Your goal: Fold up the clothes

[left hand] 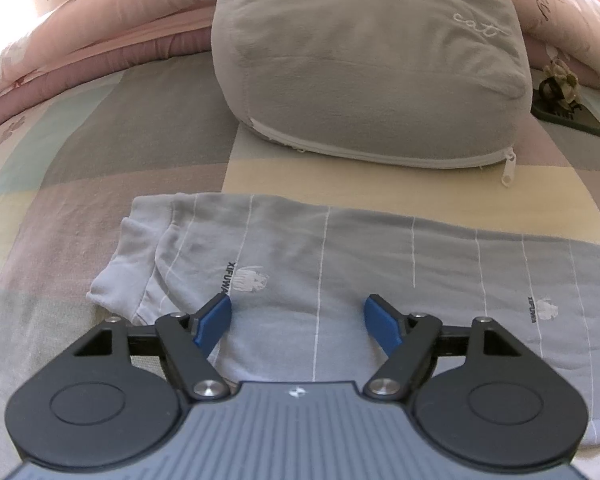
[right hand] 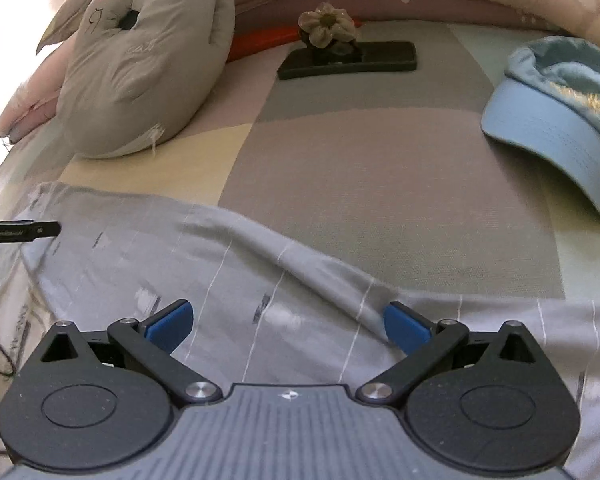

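Left wrist: L tongs [left hand: 298, 326] agape over grey shirt [left hand: 380, 264].

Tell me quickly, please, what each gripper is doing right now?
Left gripper: jaws open over the grey striped garment, holding nothing.
Right gripper: jaws wide open over the same garment, holding nothing.

Shirt [left hand: 380, 280] soft matt grey knit cloth, thin white stripes. Bed sheet [right hand: 380, 200] coarse woven cloth, matt. Pillow [left hand: 360, 80] fuzzy grey fabric, white zipper. Cap [right hand: 552, 120] smooth light-blue cloth. Left tongs [left hand: 298, 322] and right tongs [right hand: 288, 326] matt black plastic, blue rubbery pads, shiny metal pins.
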`<move>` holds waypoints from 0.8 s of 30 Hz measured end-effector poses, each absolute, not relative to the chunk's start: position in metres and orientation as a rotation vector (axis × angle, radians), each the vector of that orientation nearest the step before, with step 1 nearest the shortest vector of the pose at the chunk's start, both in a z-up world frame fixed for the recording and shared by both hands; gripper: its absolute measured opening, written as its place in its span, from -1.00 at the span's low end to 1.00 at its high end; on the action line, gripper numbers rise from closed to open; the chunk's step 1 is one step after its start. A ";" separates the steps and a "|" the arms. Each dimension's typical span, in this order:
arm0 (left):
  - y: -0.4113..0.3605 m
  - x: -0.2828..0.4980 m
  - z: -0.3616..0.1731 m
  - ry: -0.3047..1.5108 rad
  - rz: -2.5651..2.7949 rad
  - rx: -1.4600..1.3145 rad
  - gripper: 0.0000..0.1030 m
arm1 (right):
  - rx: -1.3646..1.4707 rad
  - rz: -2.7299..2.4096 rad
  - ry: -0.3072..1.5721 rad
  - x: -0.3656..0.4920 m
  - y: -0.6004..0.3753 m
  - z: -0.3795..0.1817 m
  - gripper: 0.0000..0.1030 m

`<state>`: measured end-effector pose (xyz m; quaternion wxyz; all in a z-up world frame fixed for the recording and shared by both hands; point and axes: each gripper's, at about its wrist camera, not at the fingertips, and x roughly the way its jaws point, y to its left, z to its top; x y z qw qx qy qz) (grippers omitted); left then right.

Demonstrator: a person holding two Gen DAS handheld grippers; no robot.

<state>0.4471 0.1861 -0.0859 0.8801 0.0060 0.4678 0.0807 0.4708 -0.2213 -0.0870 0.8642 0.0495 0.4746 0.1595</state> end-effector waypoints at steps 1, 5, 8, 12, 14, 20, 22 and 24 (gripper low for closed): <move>0.186 0.447 -0.085 0.976 0.168 0.013 0.48 | 0.090 0.327 0.974 0.475 -0.220 -0.089 1.00; 0.183 0.446 -0.079 0.982 0.161 0.019 0.34 | 0.090 0.321 0.957 0.490 -0.226 -0.083 0.98; 0.170 0.439 -0.069 0.962 0.106 0.051 0.34 | 0.075 0.337 0.922 0.486 -0.240 -0.063 0.97; 0.143 0.430 -0.061 0.930 0.014 0.152 0.34 | -0.023 0.422 0.934 0.489 -0.265 -0.051 0.45; 0.131 0.425 -0.056 0.913 -0.021 0.176 0.34 | -0.078 0.463 0.989 0.502 -0.277 -0.056 -0.05; 0.097 0.414 -0.049 0.889 -0.119 0.166 0.34 | -0.221 0.600 1.051 0.516 -0.294 -0.070 -0.37; 0.088 0.414 -0.051 0.891 -0.138 0.173 0.34 | -0.257 0.656 1.051 0.513 -0.291 -0.071 -0.39; 0.080 0.415 -0.054 0.898 -0.153 0.172 0.34 | -0.296 0.685 1.055 0.510 -0.287 -0.074 -0.41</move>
